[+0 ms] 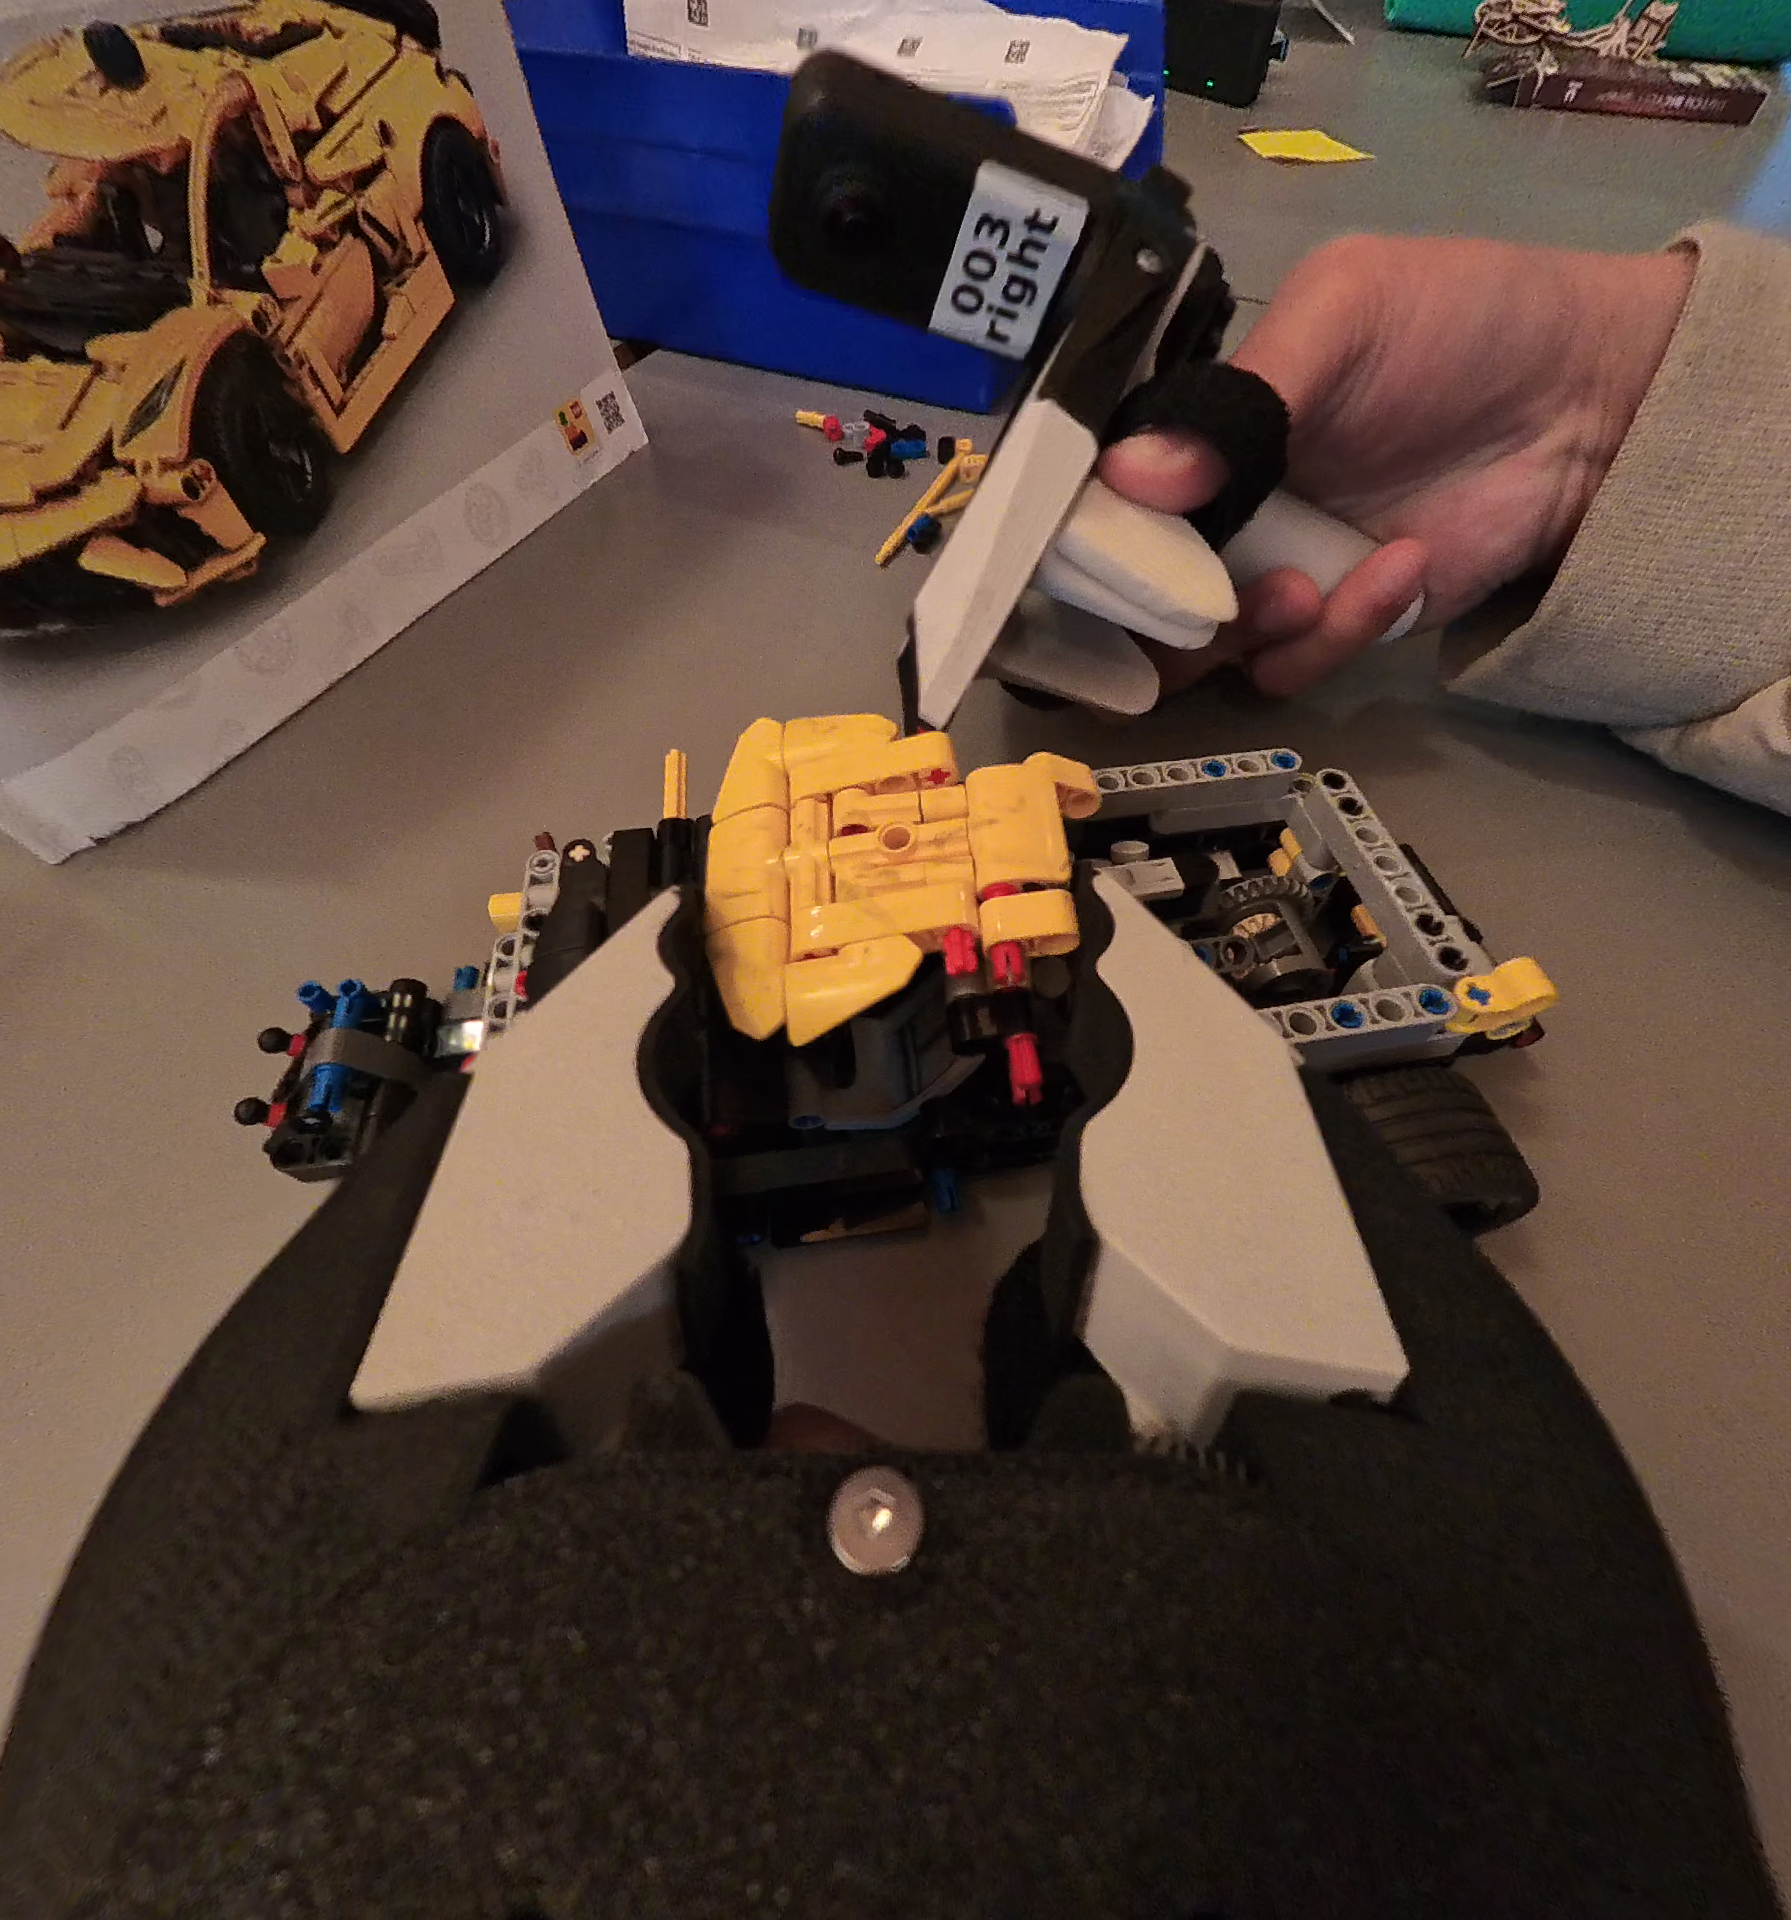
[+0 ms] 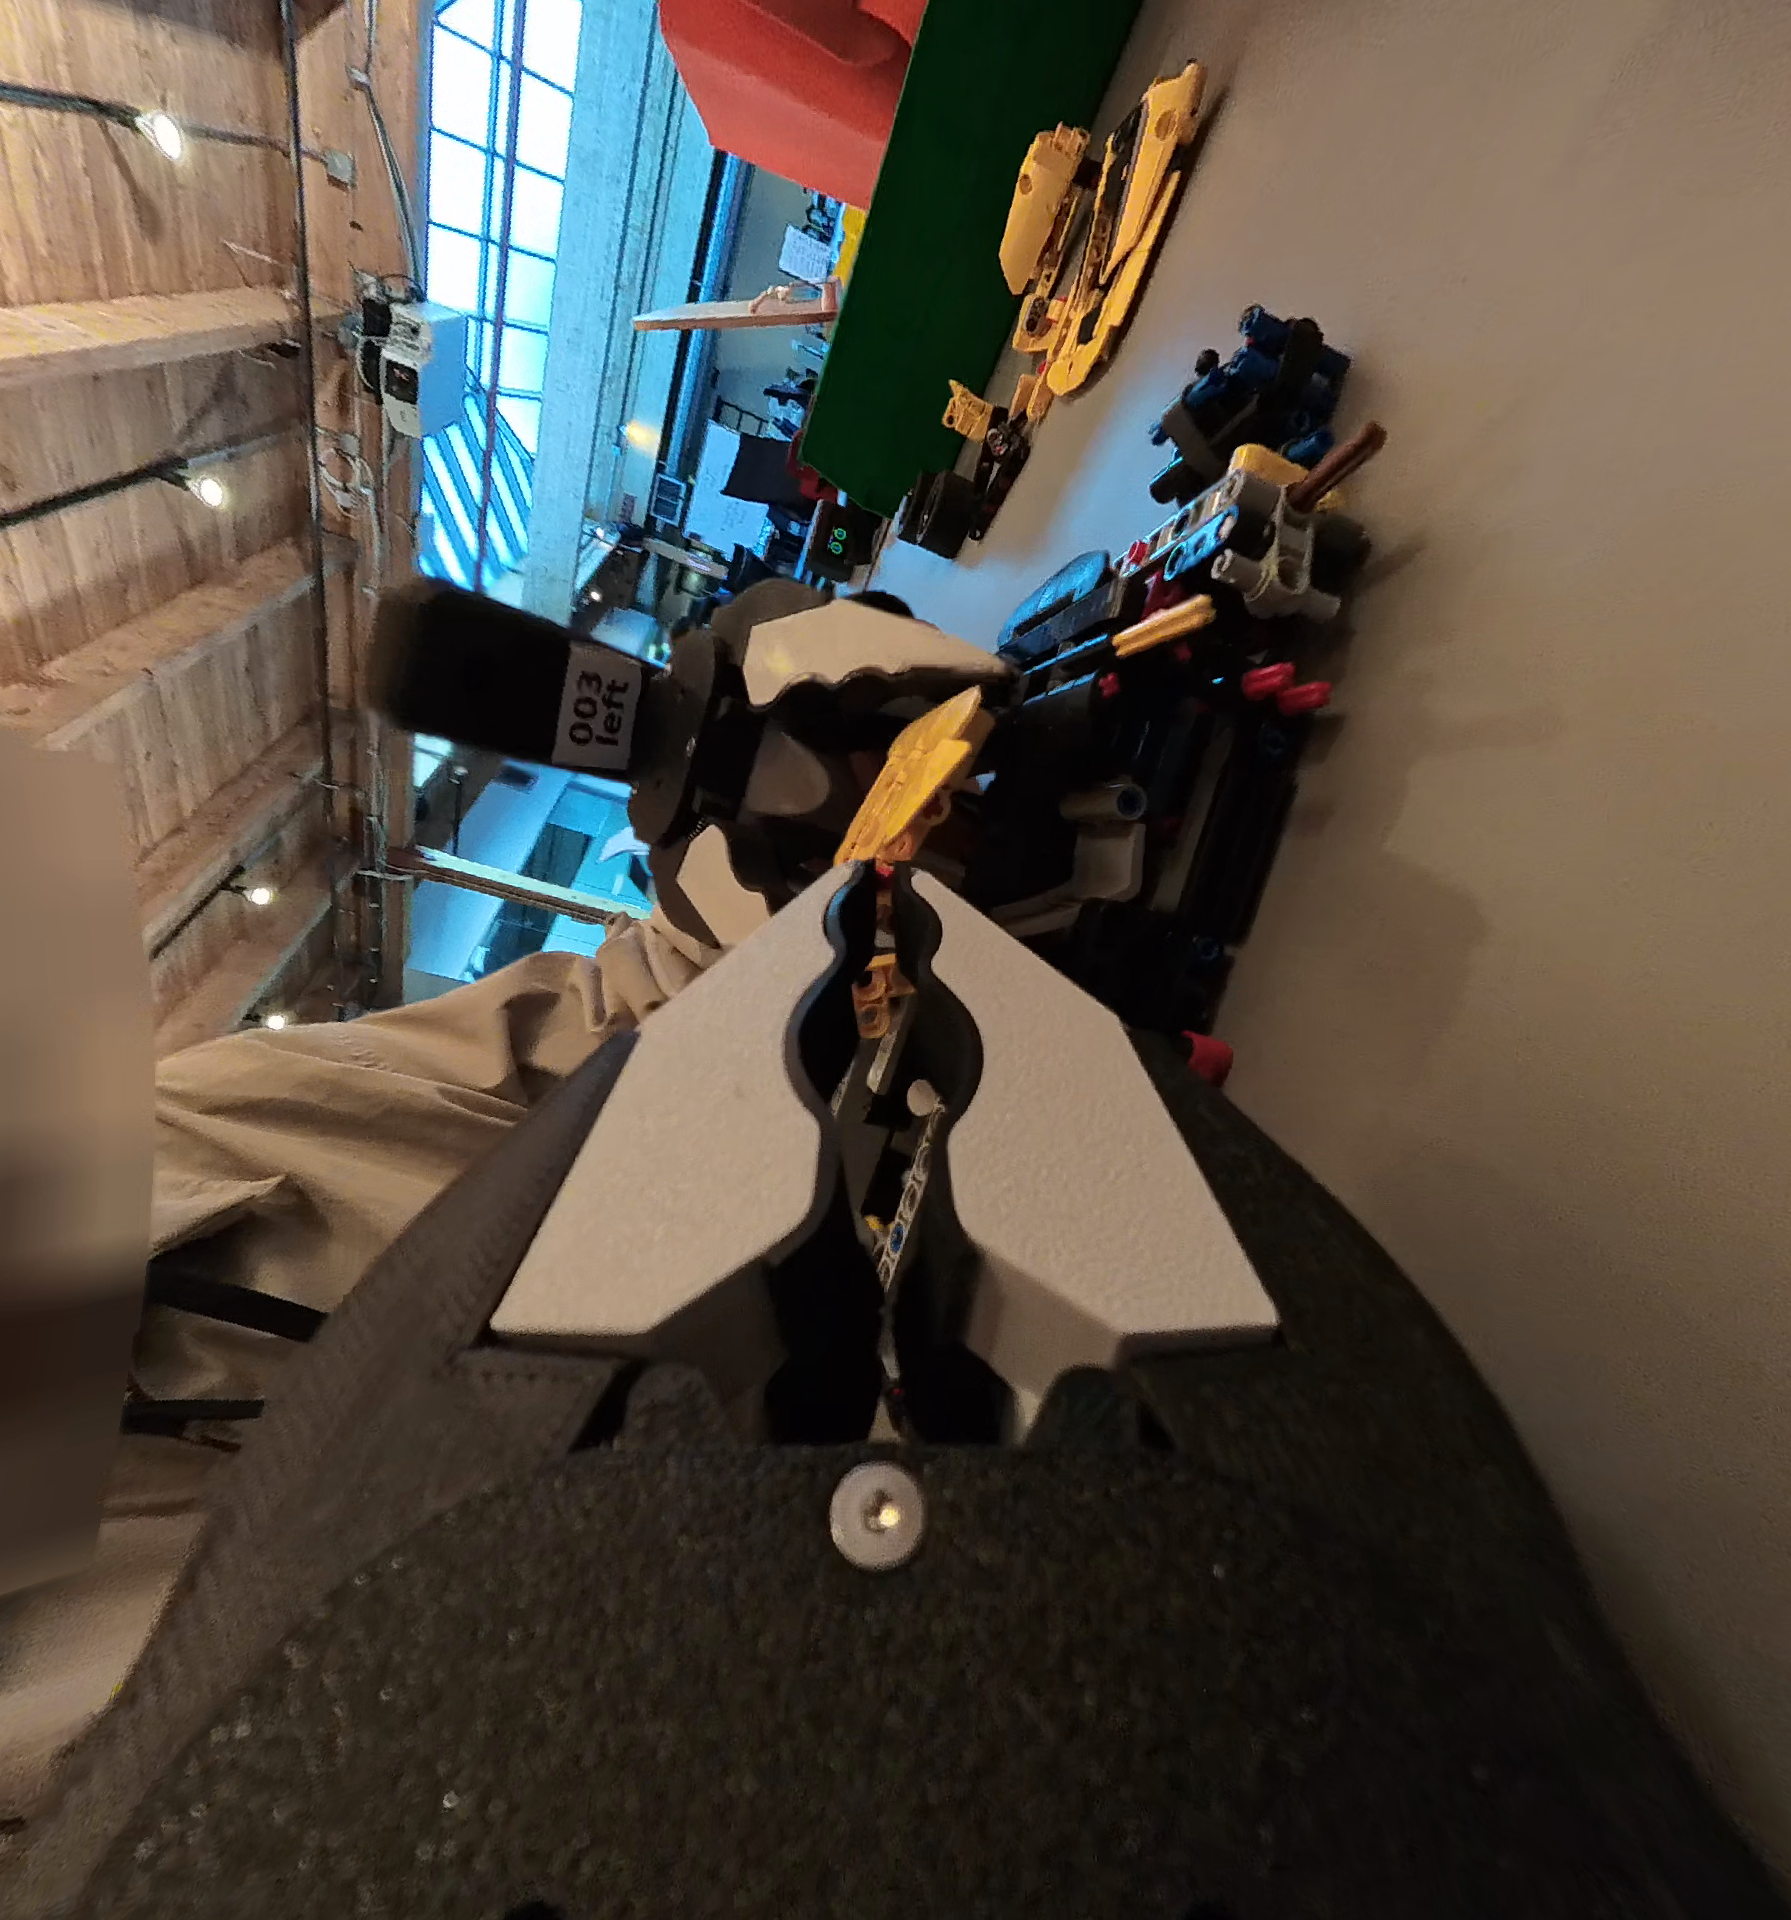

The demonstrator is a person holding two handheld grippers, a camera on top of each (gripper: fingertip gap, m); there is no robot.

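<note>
A partly built brick car chassis (image 1: 1390, 831) of black and grey beams lies on the grey table. A yellow panel assembly (image 1: 870, 862) sits on its middle. My left gripper (image 1: 886, 904) straddles that middle section, its fingers pressed to both sides of it. My right gripper (image 1: 917, 717) comes down from the far side, held by a person's hand (image 1: 1442, 416). Its tips are closed on the far edge of the yellow assembly. In the right wrist view the right gripper (image 2: 875, 883) pinches the yellow assembly (image 2: 932, 748) at a red pin, and the left gripper (image 2: 912, 774) is just beyond.
A box picturing a yellow car (image 1: 195, 364) stands at the left and a blue bin (image 1: 714, 208) behind. Loose pins (image 1: 880, 436) lie between them and the chassis. A tyre (image 1: 1431, 1153) is at the chassis' right. Yellow body panels (image 2: 1099, 229) and a green mat (image 2: 953, 208) lie farther off.
</note>
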